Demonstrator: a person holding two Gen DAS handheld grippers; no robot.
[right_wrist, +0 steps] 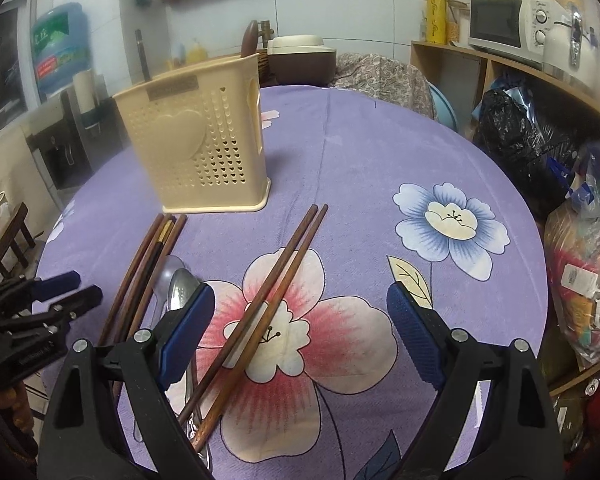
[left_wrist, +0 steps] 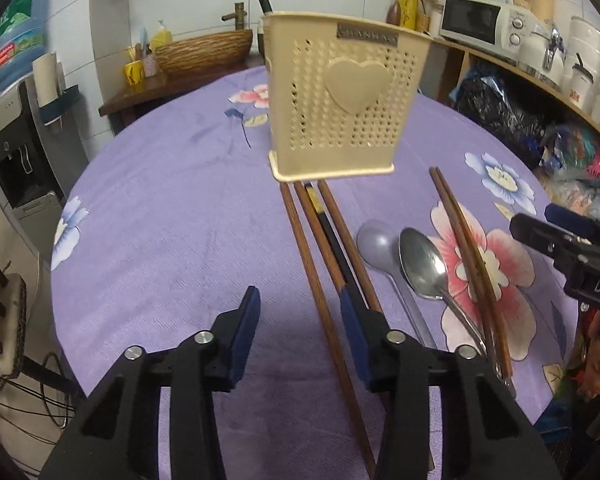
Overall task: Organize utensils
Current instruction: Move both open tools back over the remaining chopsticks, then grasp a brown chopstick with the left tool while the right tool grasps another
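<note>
Hovering: my left tongs (left_wrist: 298,316) hang low over the tabletop (left_wrist: 160,208), fingers spread wide with nothing between them.
Right tongs: my right tongs (right_wrist: 300,320) are spread wide too, gripping nothing, poised above the chopstick pair.
Holder: the cream utensil holder (left_wrist: 334,100) stands upright on the purple flowered cloth, heart emblem facing me; a dark handle pokes up from behind its rim.
Chopstick bunch: four chopsticks (left_wrist: 320,240), three brown and one black with a gold band, lie side by side with their far ends just at the holder's base; they run back beneath my left tongs' right finger.
Spoons: a grey plastic spoon (left_wrist: 376,246) and a metal spoon (left_wrist: 422,266) lie bowl-up beside each other, just right of the bunch.
Chopstick pair: two brown chopsticks (right_wrist: 276,284) lie together across the pink flower, right of the spoons, their near ends crossing over the metal spoon's handle.
</note>
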